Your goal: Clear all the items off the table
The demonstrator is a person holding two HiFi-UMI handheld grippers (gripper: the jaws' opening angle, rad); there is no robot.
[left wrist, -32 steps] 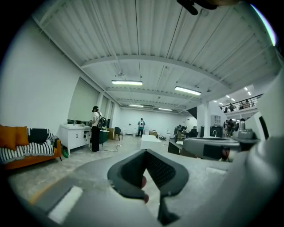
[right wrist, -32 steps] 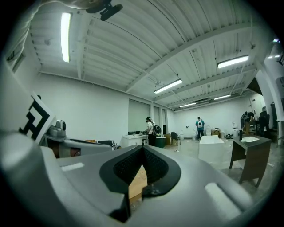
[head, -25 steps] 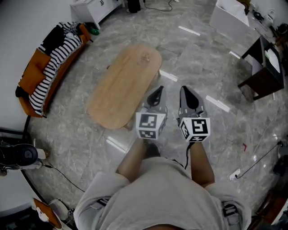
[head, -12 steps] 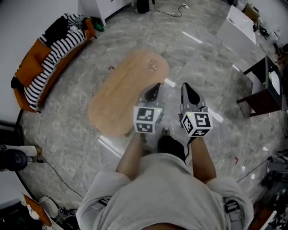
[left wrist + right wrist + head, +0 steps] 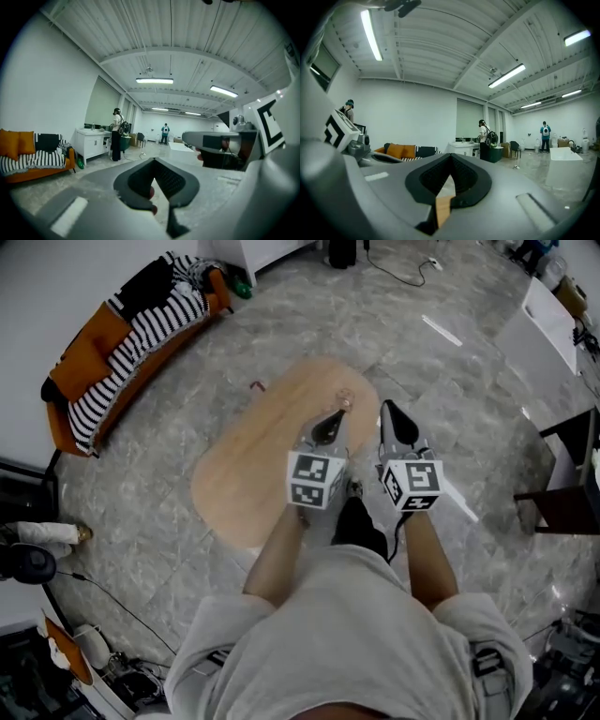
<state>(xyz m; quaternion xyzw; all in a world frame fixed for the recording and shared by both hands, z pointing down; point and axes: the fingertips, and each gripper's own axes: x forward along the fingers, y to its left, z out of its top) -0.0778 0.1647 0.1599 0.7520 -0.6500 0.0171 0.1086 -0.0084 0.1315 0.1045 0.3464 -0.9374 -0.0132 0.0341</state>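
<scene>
A light wooden oval table stands on the marble floor in the head view. One small pale item lies near its far right end; what it is cannot be made out. My left gripper hovers over the table's right edge just short of that item, jaws shut and empty. My right gripper is held beside it over the floor, right of the table, also shut and empty. Both gripper views look level across the room: the left gripper and right gripper show closed tips with nothing between them.
An orange sofa with a striped blanket stands at the far left. A white cabinet and a dark side table are at the right. Cables run over the floor. People stand by a white counter in the distance.
The person has walked toward the table, so it lies closer below. Both grippers have come forward, and the left one now reaches over the table's right end. Both stay shut.
</scene>
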